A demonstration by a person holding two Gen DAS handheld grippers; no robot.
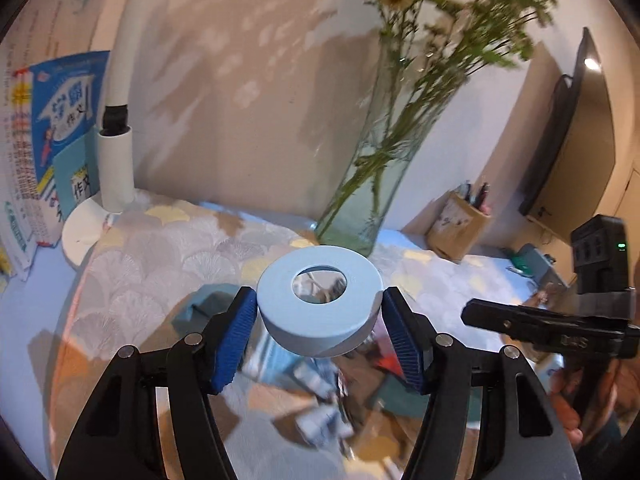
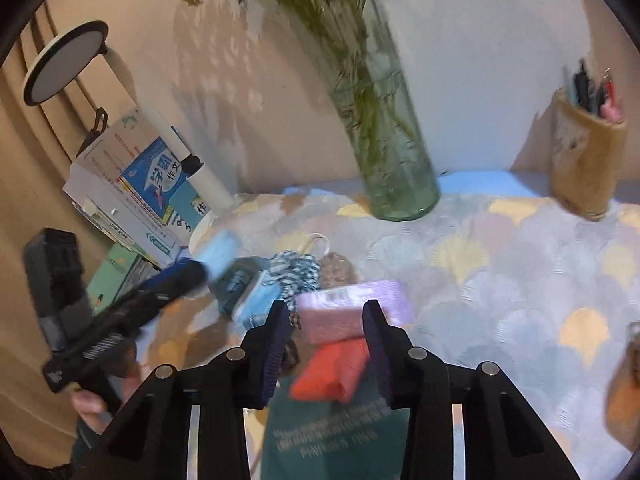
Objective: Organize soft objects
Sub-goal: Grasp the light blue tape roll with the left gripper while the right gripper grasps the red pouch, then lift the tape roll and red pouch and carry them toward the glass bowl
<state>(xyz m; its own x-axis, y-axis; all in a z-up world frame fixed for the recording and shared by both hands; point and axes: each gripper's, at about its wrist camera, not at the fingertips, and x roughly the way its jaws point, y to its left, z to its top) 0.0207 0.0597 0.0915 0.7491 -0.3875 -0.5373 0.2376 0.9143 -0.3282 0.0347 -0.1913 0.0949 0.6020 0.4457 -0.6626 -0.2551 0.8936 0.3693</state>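
My left gripper (image 1: 318,320) is shut on a light blue foam ring (image 1: 320,304) and holds it above the table; the ring also shows blurred in the right wrist view (image 2: 218,254). My right gripper (image 2: 326,340) is open and empty, hovering over a pile of soft things: a pink-and-lilac sponge pack (image 2: 348,314), an orange-red pouch (image 2: 332,372), a blue-and-white knitted piece (image 2: 296,272) and a blue packet (image 2: 256,300). A dark green bag (image 2: 332,436) lies under them.
A glass vase with flowers (image 2: 384,152) stands at the back of the patterned tablecloth (image 2: 520,280). A pen holder (image 2: 584,160) stands at the back right. Books (image 2: 136,192) and a white lamp base (image 1: 116,164) stand at the left.
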